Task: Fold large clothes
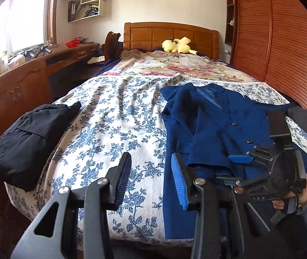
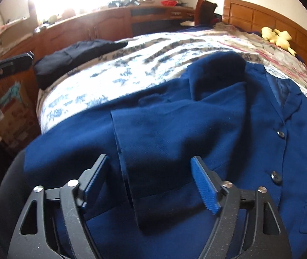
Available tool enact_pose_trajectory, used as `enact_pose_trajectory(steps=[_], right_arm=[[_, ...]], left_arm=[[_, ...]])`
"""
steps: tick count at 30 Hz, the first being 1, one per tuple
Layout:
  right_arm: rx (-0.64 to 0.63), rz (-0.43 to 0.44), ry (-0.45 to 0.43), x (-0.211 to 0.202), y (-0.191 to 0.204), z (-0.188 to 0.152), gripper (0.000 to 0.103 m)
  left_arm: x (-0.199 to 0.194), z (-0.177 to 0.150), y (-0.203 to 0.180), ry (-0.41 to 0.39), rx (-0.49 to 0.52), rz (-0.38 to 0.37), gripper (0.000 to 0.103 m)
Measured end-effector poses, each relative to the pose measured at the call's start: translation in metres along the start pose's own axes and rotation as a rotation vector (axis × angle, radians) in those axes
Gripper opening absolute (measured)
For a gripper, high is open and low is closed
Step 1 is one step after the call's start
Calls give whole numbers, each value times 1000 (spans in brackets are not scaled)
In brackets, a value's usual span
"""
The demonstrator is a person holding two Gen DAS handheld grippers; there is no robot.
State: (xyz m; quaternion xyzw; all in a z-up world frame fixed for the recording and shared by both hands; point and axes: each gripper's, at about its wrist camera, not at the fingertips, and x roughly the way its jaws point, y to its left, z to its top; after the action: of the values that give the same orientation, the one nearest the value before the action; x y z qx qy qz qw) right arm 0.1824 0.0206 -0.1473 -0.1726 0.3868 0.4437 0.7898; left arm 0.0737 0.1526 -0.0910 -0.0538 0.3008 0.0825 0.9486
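The blue jacket (image 2: 175, 129) runs off the right wrist view's lower and right edges, its hem unseen. The bedspread (image 2: 110, 73) there is motion-blurred. In the left view's upper left, the window (image 1: 13, 21) is blown out white.

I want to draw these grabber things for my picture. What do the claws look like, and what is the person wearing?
Each claw is black, with two flat fingers joined by angled arms and round silver bolts. The left claw and right claw both have ridged bright blue pads on the inner faces. Seen from the side, the right one has a black pistol-style handle with toothed parts. The person wears a grey sleeve.
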Motion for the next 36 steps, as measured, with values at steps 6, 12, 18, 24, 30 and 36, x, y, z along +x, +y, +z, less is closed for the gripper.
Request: enact_pose_trajectory(steps=[6,12,18,24,30,36], right_arm=[[34,-20,1,-2,-11,-2,11],[45,-53,-67,-34,-27,-2,6],[150,-123,-205,-98,-72,-7,6],[264,-198,-295,-156,-122,-30,6],[312,-250,-296,-179,-144,-57,3],[357,-286,-187,-158,-160,-84,3]], left_arm=[[1,2,-8,-2,11,-8,37],[4,4,-26,1,30,-37,37],[9,6,-53,7,59,-79,37],[19,8,-77,13,78,-117,37],[33,18,-102,-8,67,-158,37],[50,30,-130,-25,96,-184,37]])
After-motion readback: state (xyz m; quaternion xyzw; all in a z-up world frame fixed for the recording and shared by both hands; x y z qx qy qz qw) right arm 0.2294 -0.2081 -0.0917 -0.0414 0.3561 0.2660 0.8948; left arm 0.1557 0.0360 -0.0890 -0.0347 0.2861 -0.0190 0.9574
